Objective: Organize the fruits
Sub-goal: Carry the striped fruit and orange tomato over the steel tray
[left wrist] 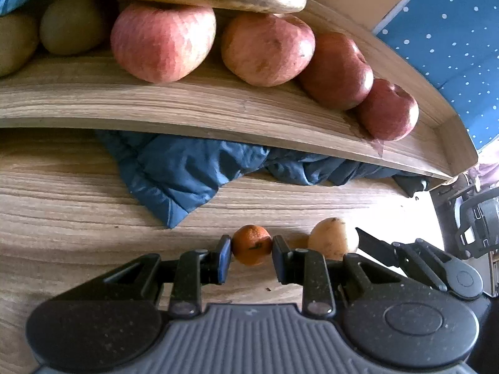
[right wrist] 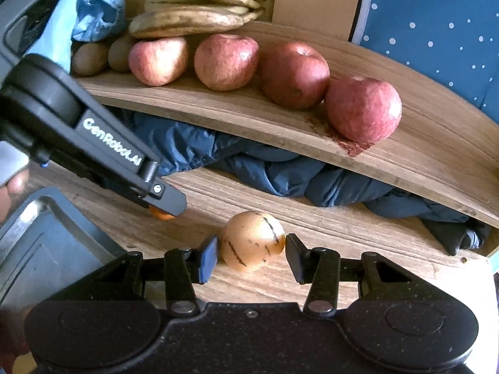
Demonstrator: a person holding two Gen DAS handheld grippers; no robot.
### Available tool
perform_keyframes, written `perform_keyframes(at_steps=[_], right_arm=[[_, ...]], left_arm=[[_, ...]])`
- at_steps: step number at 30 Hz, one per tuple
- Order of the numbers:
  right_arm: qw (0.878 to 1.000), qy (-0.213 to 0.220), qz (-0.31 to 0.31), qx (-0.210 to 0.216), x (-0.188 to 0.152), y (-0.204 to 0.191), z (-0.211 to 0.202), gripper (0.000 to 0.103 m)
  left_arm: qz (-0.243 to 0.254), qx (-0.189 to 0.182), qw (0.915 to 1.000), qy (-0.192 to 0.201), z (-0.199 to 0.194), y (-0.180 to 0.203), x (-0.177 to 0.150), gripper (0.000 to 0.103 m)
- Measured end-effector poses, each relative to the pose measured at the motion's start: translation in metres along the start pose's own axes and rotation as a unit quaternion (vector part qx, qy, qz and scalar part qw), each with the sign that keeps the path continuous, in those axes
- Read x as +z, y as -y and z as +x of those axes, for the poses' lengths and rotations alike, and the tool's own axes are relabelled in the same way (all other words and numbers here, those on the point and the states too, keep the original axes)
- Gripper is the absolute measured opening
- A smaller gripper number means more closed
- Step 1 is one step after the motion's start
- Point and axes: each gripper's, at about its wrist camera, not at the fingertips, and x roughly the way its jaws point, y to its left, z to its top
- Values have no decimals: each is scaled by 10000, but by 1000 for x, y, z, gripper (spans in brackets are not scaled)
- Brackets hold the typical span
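Straddling fruit dead ahead: left gripper [left wrist: 251, 246] pinching the mandarin [left wrist: 252, 244], right gripper [right wrist: 251, 243] unclenched around the pear [right wrist: 252, 241], shelf [right wrist: 405, 152] above.

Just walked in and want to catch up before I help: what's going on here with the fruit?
A person is sorting fruit with two handheld grippers. The left gripper has its fingers closed against an orange on the desk. The right gripper straddles a pear beside it, with a small gap at one finger, so it is not yet gripped. On the shelf above sit four apples in a row, with bananas and kiwis behind. A blue jacket lies under the shelf.
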Motion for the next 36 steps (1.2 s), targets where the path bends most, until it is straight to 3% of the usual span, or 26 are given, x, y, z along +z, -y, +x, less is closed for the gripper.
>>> perform_keyframes(at_steps=[17, 36], right_arm=[[9999, -63, 72, 39, 2, 2, 10, 49], [9994, 285, 15, 213, -2, -19, -37, 49]], left_arm=[[-75, 4, 10000, 1, 1, 0, -1, 31], [-92, 1, 9997, 210, -27, 4, -28, 31]])
